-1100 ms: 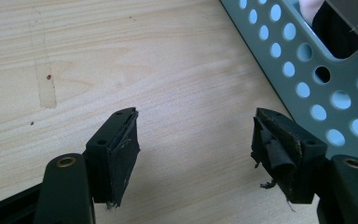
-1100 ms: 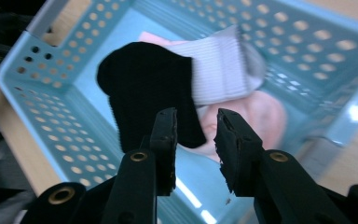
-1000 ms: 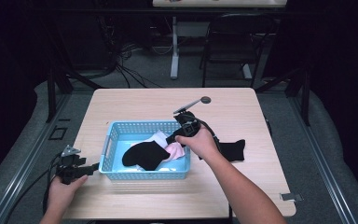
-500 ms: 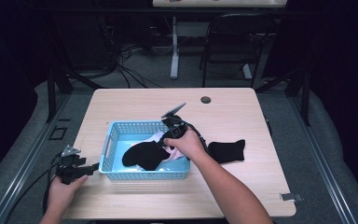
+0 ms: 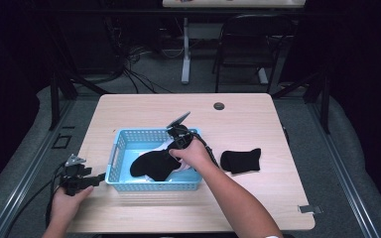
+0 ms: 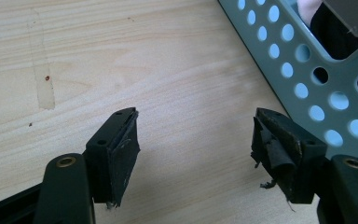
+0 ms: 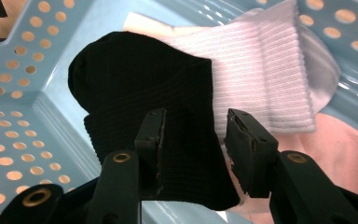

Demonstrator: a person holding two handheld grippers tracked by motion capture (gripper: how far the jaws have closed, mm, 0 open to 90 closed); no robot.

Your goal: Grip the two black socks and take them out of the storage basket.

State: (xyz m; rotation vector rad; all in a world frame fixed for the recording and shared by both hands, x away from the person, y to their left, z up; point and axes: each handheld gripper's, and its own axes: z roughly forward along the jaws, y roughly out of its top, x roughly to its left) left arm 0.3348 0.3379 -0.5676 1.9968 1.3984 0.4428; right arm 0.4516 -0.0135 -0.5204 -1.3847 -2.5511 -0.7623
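A blue perforated basket [image 5: 121, 148] stands mid-table. Inside it lie a black sock [image 5: 149, 166], a white sock [image 7: 265, 70] and something pink [image 7: 345, 149]. My right gripper [image 5: 176, 144] reaches down into the basket. In the right gripper view it [image 7: 193, 135] is open, its jaws straddling the ribbed cuff of the black sock [image 7: 140, 84]. A second black sock [image 5: 240, 161] lies flat on the table right of the basket. My left gripper [image 5: 98, 177] rests low beside the basket's left end. It [image 6: 193, 140] is open over bare wood, with nothing between its jaws.
The basket wall [image 6: 307, 79] runs close along the right of the left gripper view. A round grommet hole [image 5: 219, 106] sits near the table's far edge. A chair [image 5: 243, 44] and table legs stand beyond the table.
My right gripper has moved left from the basket's right rim and down into the basket, onto the black sock. The left gripper has stayed put.
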